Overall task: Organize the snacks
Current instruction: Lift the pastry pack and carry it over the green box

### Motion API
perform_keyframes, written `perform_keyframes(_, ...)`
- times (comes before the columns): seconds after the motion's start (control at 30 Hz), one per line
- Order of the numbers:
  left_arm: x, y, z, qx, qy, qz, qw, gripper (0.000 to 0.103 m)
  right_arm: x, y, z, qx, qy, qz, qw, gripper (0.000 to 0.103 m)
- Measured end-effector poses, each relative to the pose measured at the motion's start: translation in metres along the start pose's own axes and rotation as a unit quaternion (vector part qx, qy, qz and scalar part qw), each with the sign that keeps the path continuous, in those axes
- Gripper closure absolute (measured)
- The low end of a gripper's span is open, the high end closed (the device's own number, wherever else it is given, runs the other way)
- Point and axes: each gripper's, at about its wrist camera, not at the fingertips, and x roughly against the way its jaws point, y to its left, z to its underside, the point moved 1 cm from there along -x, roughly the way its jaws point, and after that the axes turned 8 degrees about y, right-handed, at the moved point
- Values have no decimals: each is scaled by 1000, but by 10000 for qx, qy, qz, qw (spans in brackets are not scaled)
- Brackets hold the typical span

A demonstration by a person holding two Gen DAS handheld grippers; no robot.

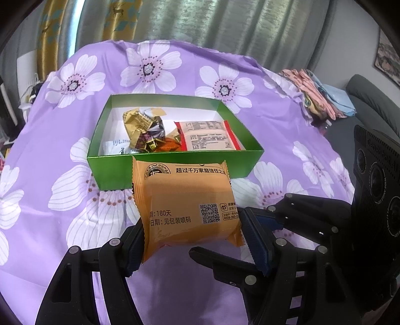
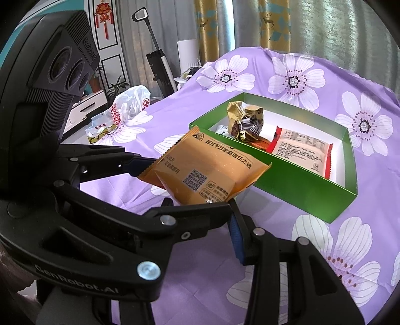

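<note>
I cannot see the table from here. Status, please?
Left gripper shut on orange packet, near green box. Right gripper open, empty, close beside. Way to box free.

Even daylight enters through the curtains; shadows soft, glare slight. Strong fisheye bending, dark vignetted corners, focus mostly sharp.

This is a room in a home. Long curtains with deer on them hang behind a counter covered by a purple flower cloth. Near the curtains stand a vacuum cleaner, potted plants and a red knot decoration.
</note>
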Motion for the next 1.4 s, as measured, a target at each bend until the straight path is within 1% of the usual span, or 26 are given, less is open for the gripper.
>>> perform_keyframes(0.6, 2, -21, -9, -244, -18, -149, 9996, 32, 12, -7, 3, -114, -242, 13, 9996, 59)
perform_keyframes(1.03, 1, -29, -14, -380, 14, -242, 9990, 32, 16, -13, 4, -187, -352, 9, 9992, 59)
perform_keyframes(1.4, 1, -35, -25, -541, -23, -335, 9980, 32, 21, -21, 1, -245, -523, 7, 9983, 59)
